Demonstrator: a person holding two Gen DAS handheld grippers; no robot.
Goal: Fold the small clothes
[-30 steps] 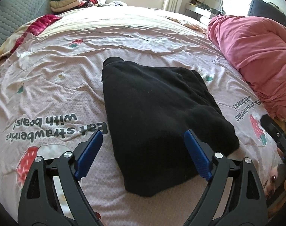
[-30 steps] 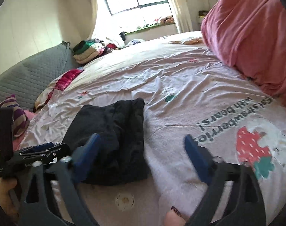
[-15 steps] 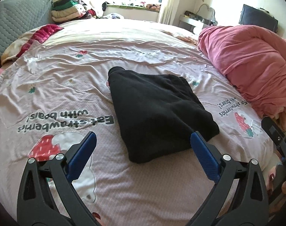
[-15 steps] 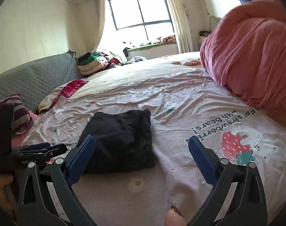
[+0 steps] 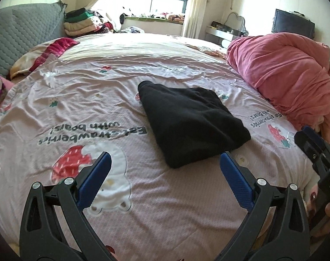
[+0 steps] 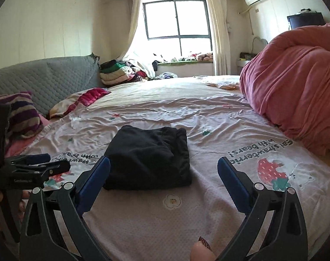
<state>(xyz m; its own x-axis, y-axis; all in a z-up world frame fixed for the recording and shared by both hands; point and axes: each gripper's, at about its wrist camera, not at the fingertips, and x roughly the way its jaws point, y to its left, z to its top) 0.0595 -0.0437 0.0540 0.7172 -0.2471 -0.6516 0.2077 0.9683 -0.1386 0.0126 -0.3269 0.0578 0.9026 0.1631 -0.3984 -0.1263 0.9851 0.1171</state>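
Note:
A black garment (image 5: 191, 121) lies folded into a compact rectangle on the pink printed bedspread (image 5: 82, 108); it also shows in the right wrist view (image 6: 151, 158). My left gripper (image 5: 165, 163) is open and empty, held above the bed just short of the garment's near edge. My right gripper (image 6: 163, 169) is open and empty, also just in front of the garment, not touching it. The left gripper shows at the left edge of the right wrist view (image 6: 30, 169), and the right gripper's body at the right edge of the left wrist view (image 5: 317, 158).
A bunched pink-red duvet (image 5: 284, 76) fills the bed's right side. A grey quilted headboard (image 6: 45, 80), a striped pillow (image 6: 19, 113) and a red patterned pillow (image 5: 56, 47) lie at the left. Stacked clothes (image 6: 117, 71) sit by the window.
Both grippers have pulled back and lifted away from the folded black garment, which now looks smaller and farther off. The garment has stayed put.

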